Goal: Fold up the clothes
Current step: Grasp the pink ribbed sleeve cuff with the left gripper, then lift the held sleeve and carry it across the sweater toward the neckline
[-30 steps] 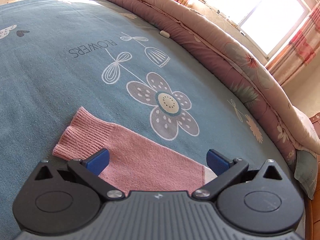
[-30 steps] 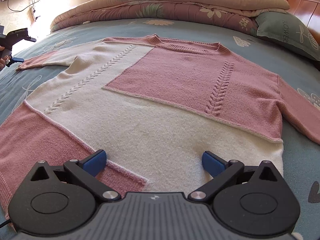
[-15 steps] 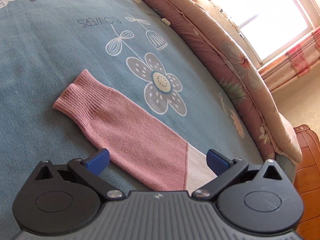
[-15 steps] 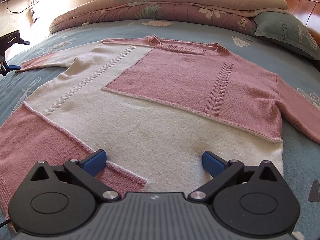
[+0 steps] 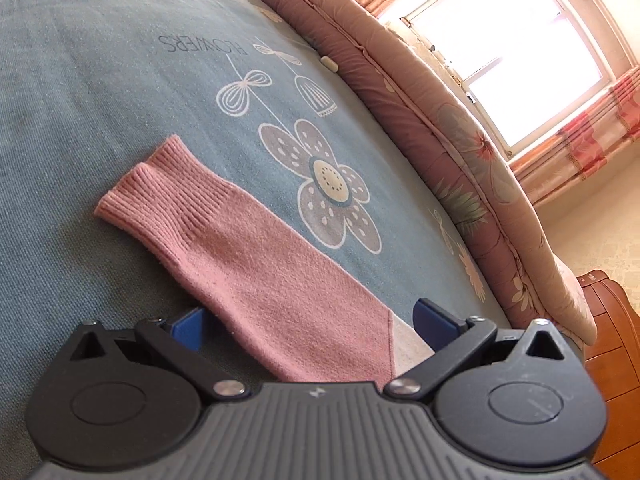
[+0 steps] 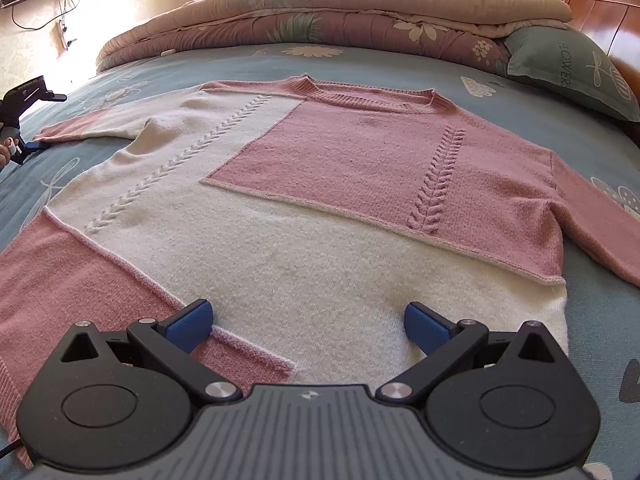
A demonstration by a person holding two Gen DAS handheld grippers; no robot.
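1. Sweater lies flat, front up, on the bed, spread ahead of my right claw. Likely laid out for folding.
2. Right claw: jaws apart over the hem, gripping nothing.
3. Left claw: jaws apart, straddling the sleeve, nothing clamped yet.
4. Bedsheet print ahead reads "FLOWERS".

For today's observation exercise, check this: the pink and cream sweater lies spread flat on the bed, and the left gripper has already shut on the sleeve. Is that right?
Not quite. The sweater does lie spread flat on the bed, but the left gripper is open, its jaws either side of the sleeve, not shut on it. The left wrist view shows this.
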